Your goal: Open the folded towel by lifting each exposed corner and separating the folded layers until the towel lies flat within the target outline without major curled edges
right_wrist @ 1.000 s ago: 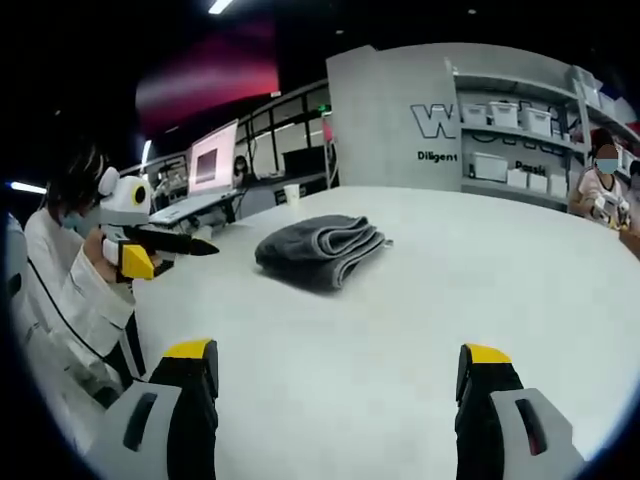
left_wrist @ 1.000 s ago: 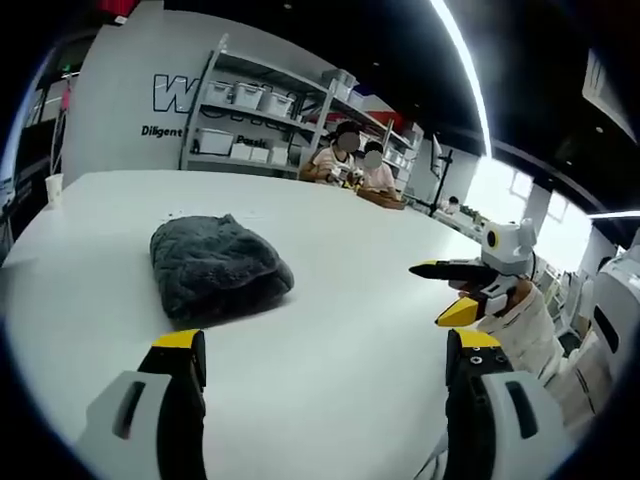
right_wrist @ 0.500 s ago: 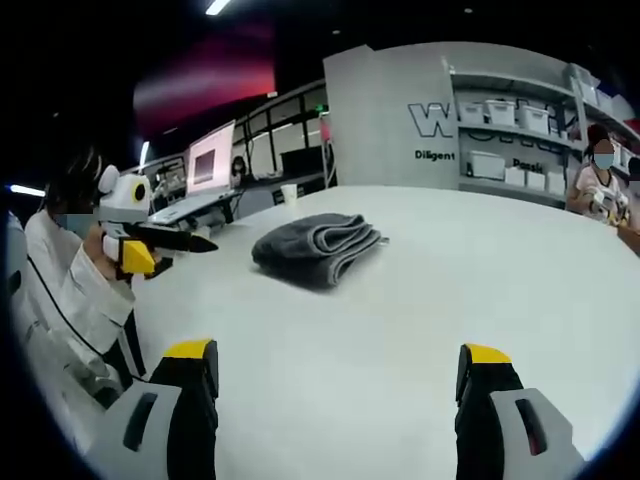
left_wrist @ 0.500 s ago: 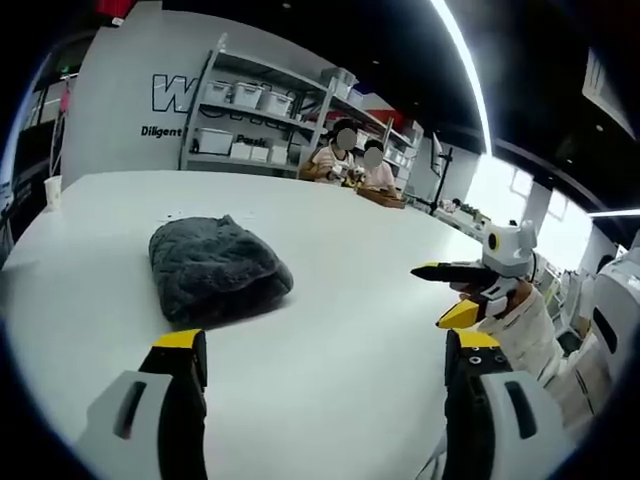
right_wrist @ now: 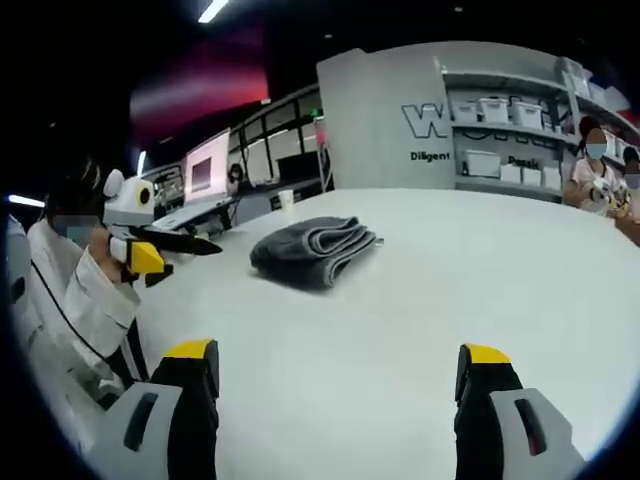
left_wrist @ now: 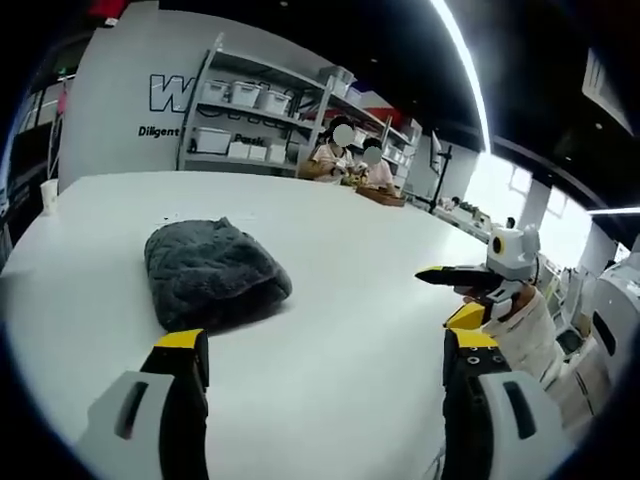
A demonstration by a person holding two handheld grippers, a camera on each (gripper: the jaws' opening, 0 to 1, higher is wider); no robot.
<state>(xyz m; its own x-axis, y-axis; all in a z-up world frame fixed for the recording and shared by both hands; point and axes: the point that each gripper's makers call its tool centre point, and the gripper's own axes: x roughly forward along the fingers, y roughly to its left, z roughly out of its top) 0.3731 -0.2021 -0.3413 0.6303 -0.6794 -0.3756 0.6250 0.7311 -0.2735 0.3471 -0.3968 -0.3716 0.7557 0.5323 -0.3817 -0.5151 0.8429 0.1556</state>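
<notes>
In the left gripper view, the left gripper (left_wrist: pixel 325 365) hangs low over the white worktop (left_wrist: pixel 360 270) with its two yellow-tipped fingers (left_wrist: pixel 180 340) spread wide and nothing between them. The folded grey towel (left_wrist: pixel 212 273) lies on the worktop just beyond the left finger, well in from the far edge, a rumpled bundle with its rounded fold toward the camera. The right gripper (left_wrist: pixel 470 290) comes in from the right side near the worktop's edge, held by a hand in a white sleeve (left_wrist: pixel 525 330); its fingers stand apart, the dark one above the yellow one, gripping nothing. Behind the far edge, two people (left_wrist: pixel 355 160) sit at the worktop, and metal shelves (left_wrist: pixel 255 115) hold white bins against a grey wall with lettering.

In the right gripper view, the right gripper (right_wrist: pixel 340 375) also has its fingers (right_wrist: pixel 190 352) spread wide and empty above the bare worktop (right_wrist: pixel 420 300). The towel (right_wrist: pixel 312 250) rests farther out, toward the far left part of the worktop, its stacked folded layers showing along the near side. The left gripper (right_wrist: pixel 165 250) is at the left edge of the worktop, apart from the towel, held by a person in white (right_wrist: pixel 70 290). I cannot tell from here how its fingers stand. A paper cup (right_wrist: pixel 286 199) stands near the far edge, with monitors (right_wrist: pixel 205 165) behind it.
</notes>
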